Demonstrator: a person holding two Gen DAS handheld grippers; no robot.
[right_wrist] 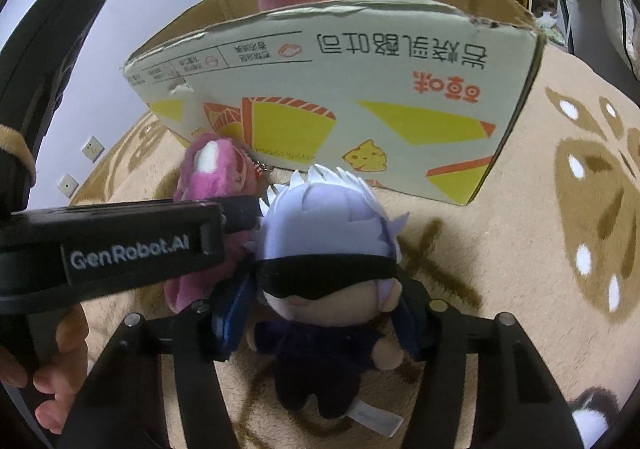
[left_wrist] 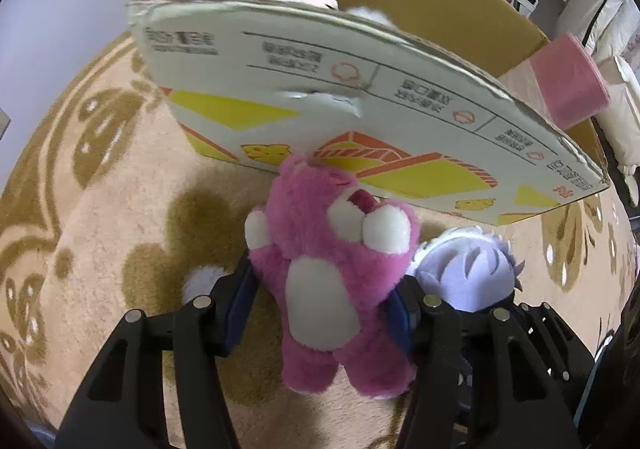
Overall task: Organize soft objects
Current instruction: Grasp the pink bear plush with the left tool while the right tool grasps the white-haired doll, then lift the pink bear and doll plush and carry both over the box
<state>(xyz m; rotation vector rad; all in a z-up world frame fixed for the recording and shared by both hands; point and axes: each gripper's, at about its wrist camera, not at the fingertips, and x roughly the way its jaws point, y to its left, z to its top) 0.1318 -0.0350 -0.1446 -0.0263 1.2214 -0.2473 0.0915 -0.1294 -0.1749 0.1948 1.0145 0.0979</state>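
My left gripper [left_wrist: 324, 305] clamped on fuzzy pink plush bear [left_wrist: 332, 269] at frame centre, my right gripper [right_wrist: 320, 309] clamped on white-haired blindfolded plush doll [right_wrist: 324, 249], printed open cardboard box [right_wrist: 340, 97] above both, on beige patterned carpet [left_wrist: 100, 209].

Both wrist cams look forward-down along their fingers, close above the carpet [left_wrist: 100, 209], facing the cardboard box [left_wrist: 360, 97] near ahead. Shared: box [right_wrist: 340, 89], pink plush [left_wrist: 332, 269] [right_wrist: 208, 173], white-haired doll [right_wrist: 332, 241] [left_wrist: 468, 265], pink roll [left_wrist: 568, 81].
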